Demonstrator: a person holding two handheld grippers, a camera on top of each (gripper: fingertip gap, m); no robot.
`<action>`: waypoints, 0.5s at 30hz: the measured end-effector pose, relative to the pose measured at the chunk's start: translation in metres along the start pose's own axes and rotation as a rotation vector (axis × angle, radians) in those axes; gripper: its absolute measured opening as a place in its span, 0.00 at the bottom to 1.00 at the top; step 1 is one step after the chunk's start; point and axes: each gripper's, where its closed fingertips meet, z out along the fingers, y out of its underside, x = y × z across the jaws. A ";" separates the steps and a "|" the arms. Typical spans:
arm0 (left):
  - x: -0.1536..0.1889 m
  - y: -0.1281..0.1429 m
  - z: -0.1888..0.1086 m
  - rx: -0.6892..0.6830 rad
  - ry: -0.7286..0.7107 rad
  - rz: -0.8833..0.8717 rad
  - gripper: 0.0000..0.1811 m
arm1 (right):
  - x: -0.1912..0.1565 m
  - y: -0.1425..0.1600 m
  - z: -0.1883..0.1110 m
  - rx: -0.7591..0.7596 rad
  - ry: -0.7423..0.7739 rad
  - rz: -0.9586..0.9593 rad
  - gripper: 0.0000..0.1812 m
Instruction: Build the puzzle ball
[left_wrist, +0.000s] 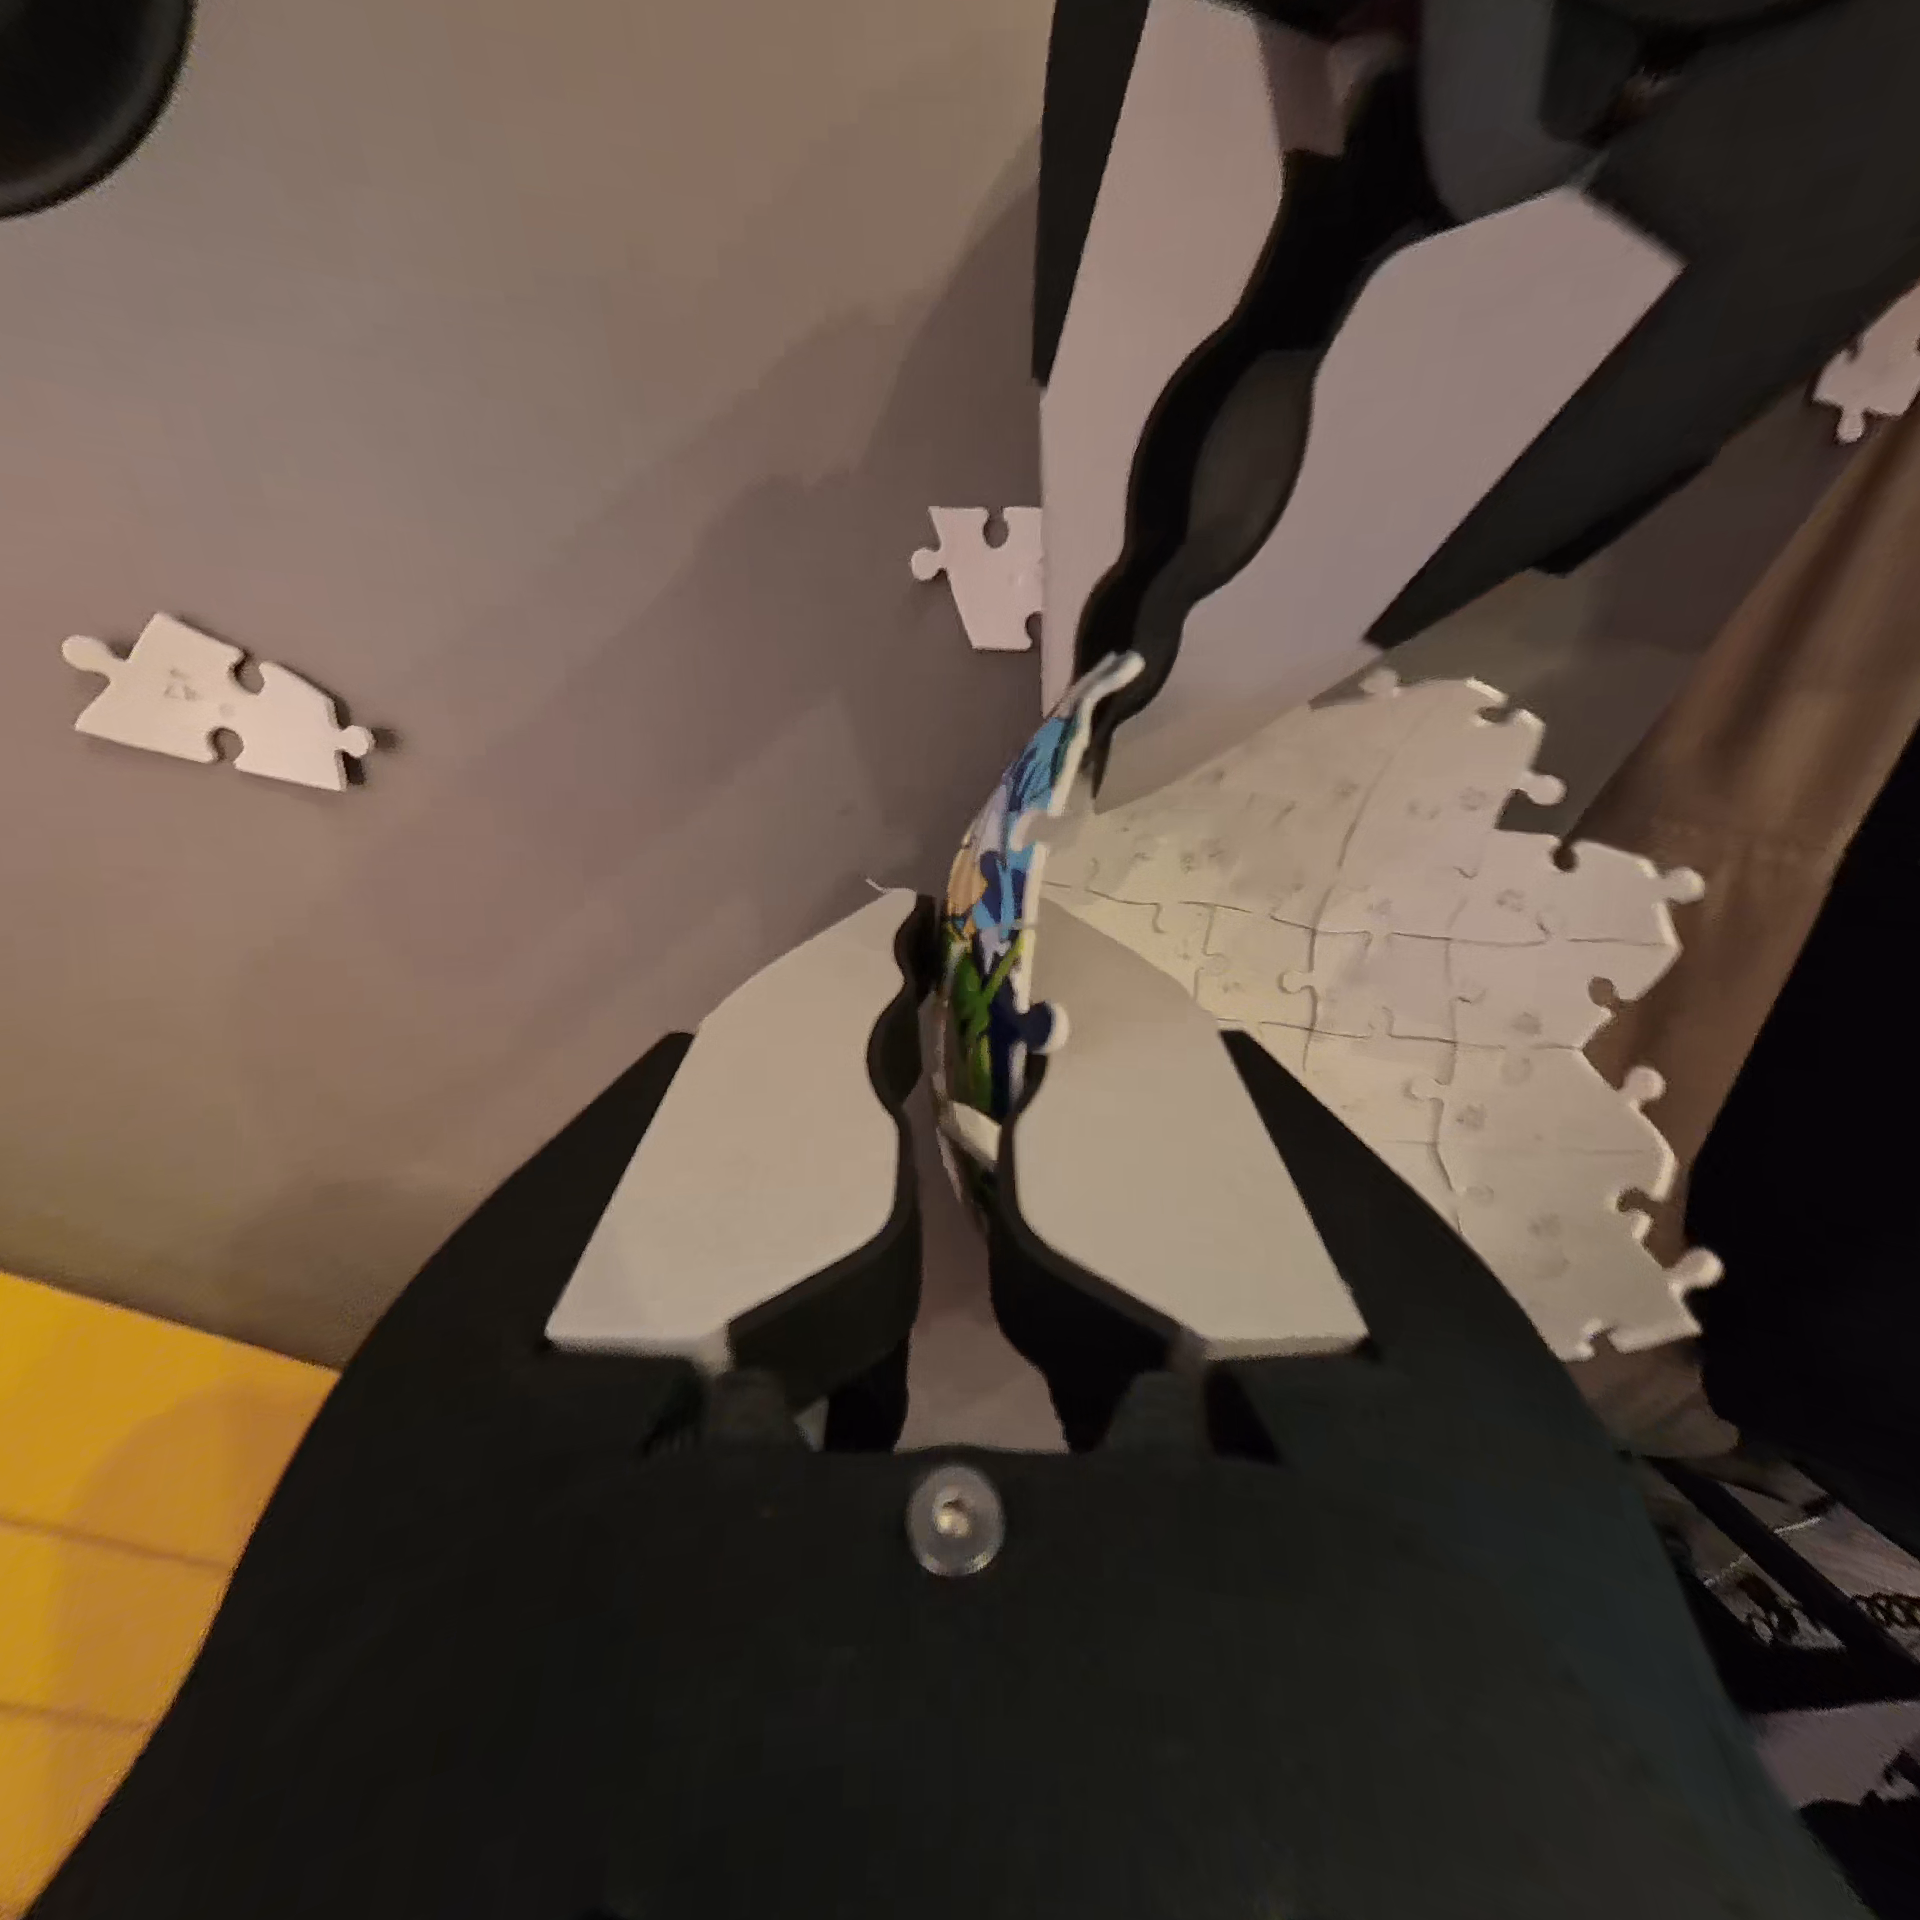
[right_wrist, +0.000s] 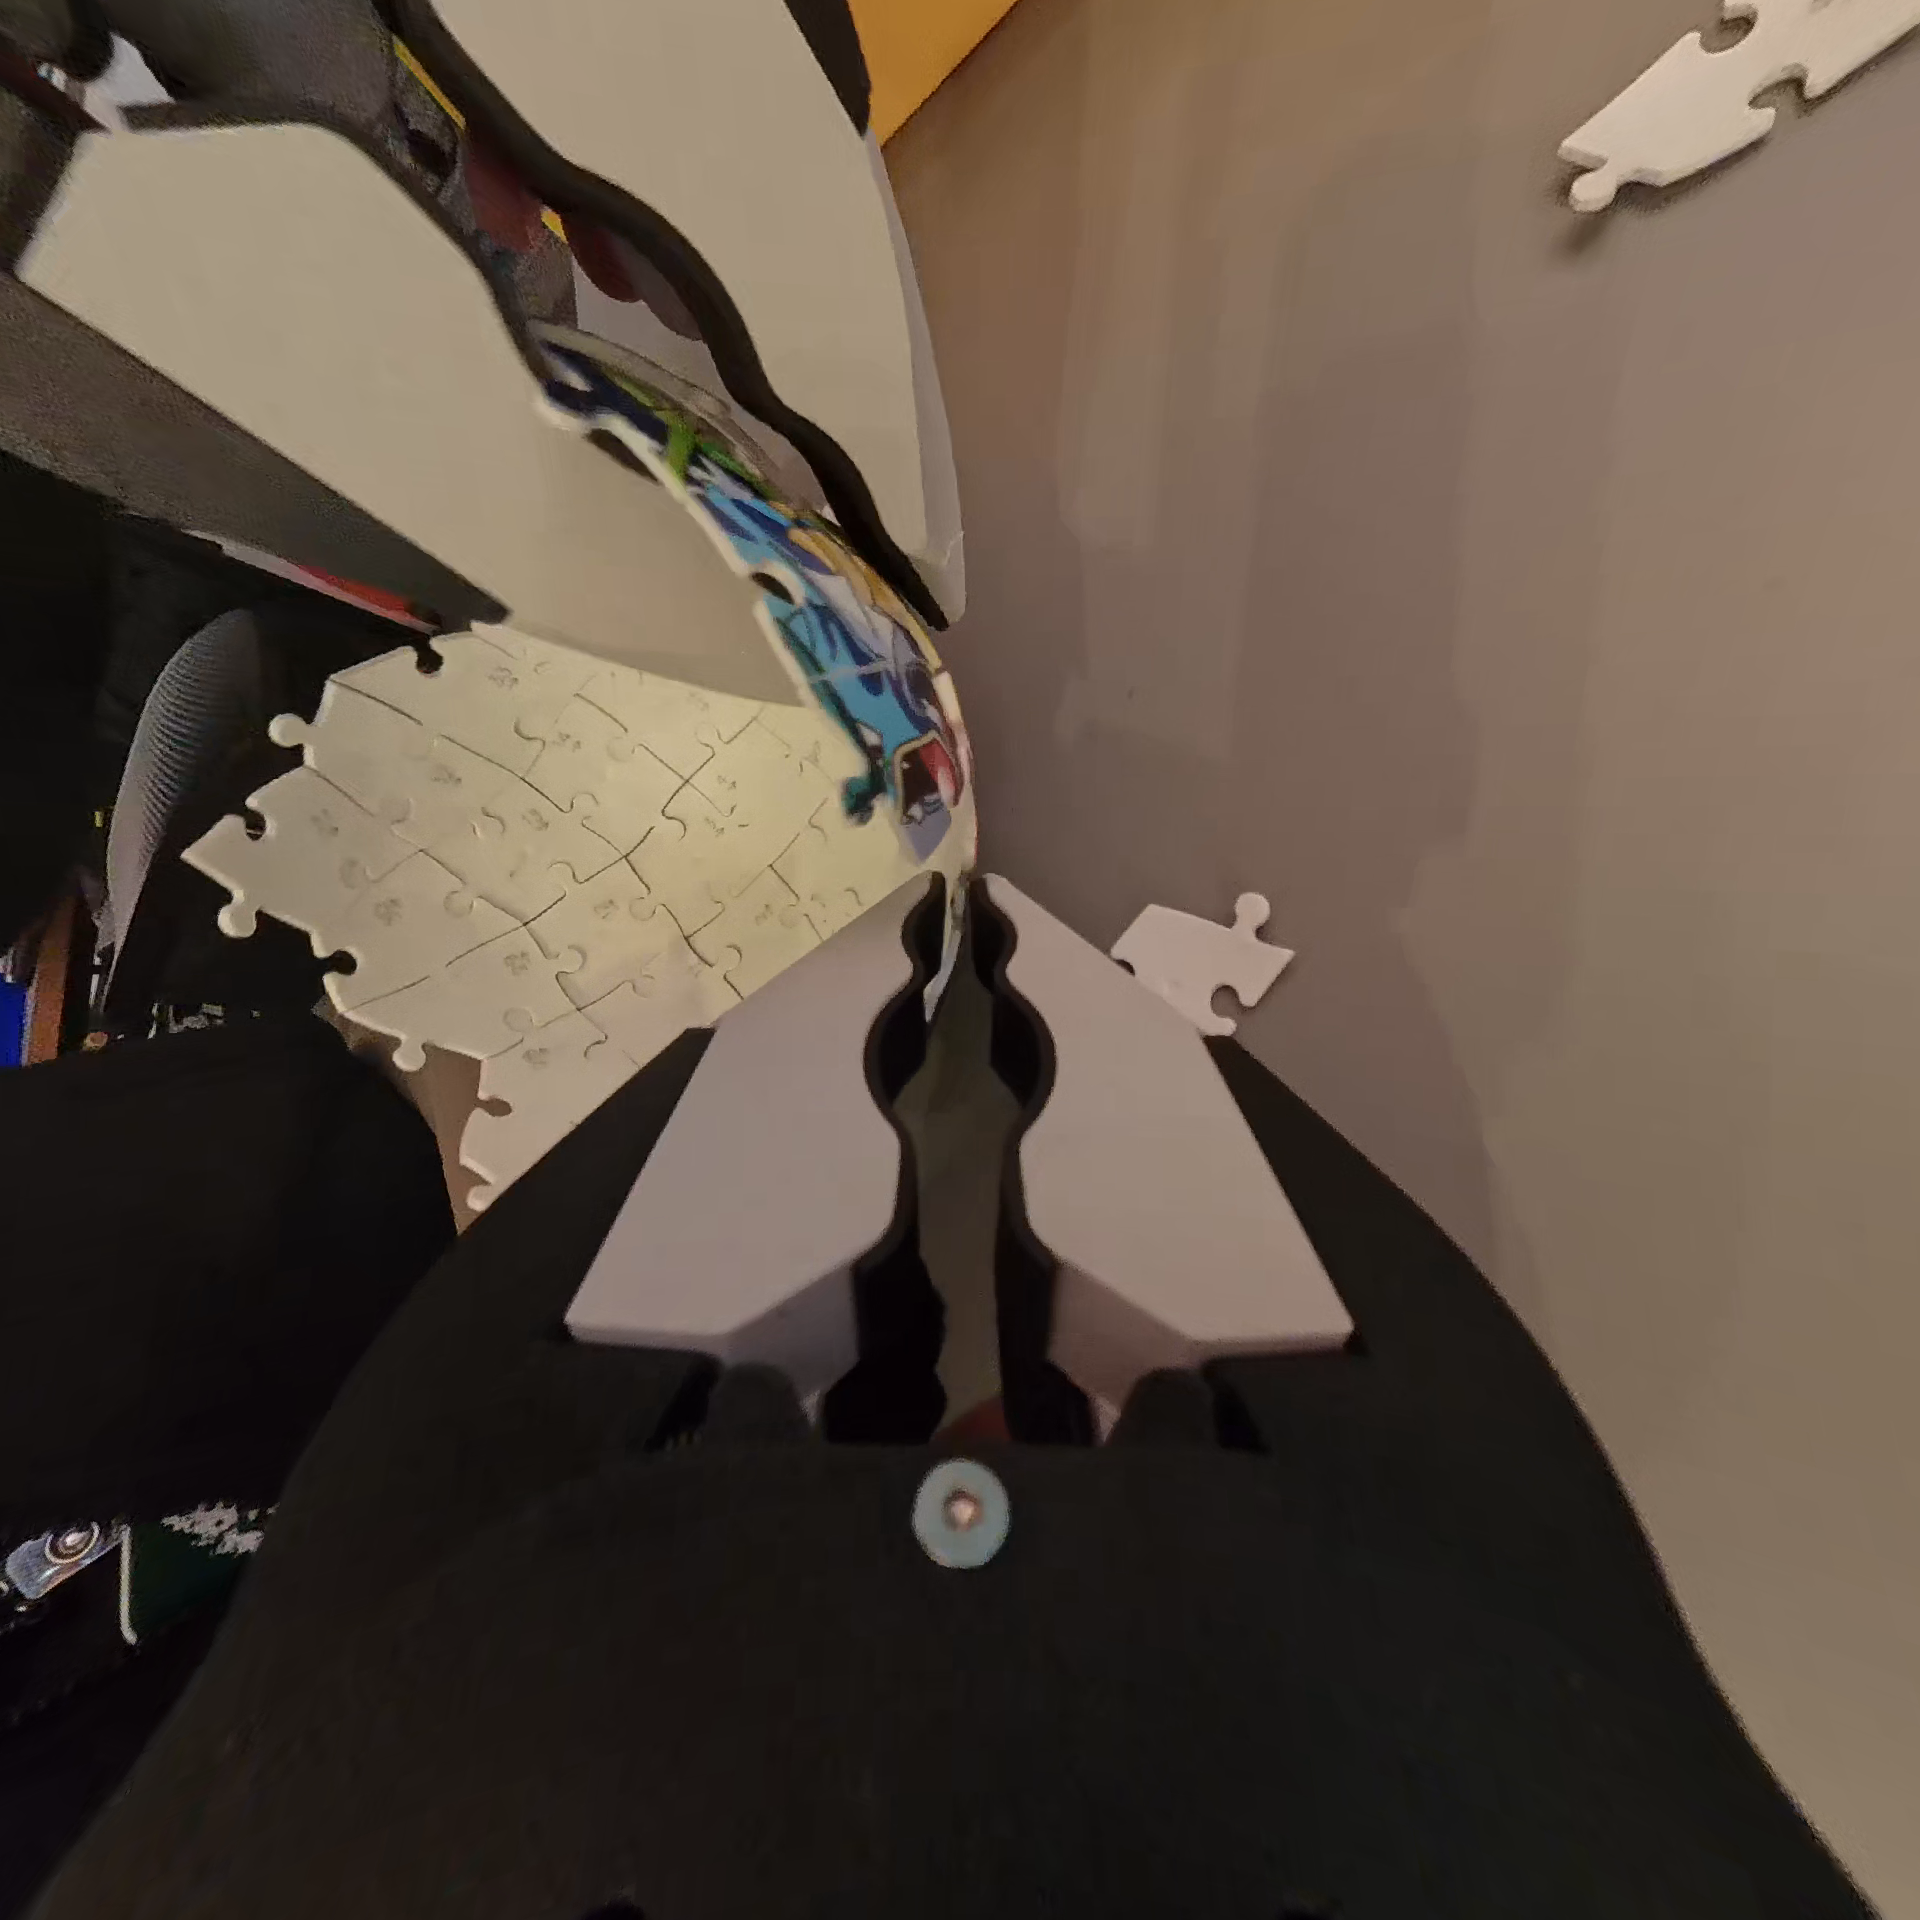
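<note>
The partly built puzzle ball is a curved shell, white inside (left_wrist: 1403, 987) and printed blue and green outside (left_wrist: 997, 935). My left gripper (left_wrist: 961, 987) is shut on the shell's rim and holds it above the grey table (left_wrist: 520, 416). My right gripper (left_wrist: 1101, 717) comes in from above and is shut on a puzzle piece (left_wrist: 1112, 675) at the rim's far end; I cannot tell whether that piece is locked in. In the right wrist view my right gripper (right_wrist: 956, 904) pinches the thin white edge. The left gripper (right_wrist: 862, 634) clamps the shell (right_wrist: 540, 831) from the upper left.
Loose white pieces lie face down on the table: a joined pair (left_wrist: 218, 707) at left, a single piece (left_wrist: 987, 577) behind the right gripper, and another (left_wrist: 1870, 384) at far right. A yellow surface (left_wrist: 125, 1507) borders the table. Dark clothing (right_wrist: 187, 1247) is close beside the shell. Spacing between my two grippers at the tips: around 4 centimeters.
</note>
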 end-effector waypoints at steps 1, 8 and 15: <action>0.000 0.002 0.001 -0.015 0.001 0.002 0.03 | 0.000 -0.001 -0.001 0.004 0.003 0.002 0.04; -0.007 0.003 0.003 -0.088 -0.020 -0.042 0.03 | 0.007 -0.015 -0.039 0.083 0.066 -0.018 0.15; -0.013 0.003 0.004 -0.263 -0.018 0.025 0.03 | 0.035 0.006 -0.054 -0.037 0.283 -0.131 0.11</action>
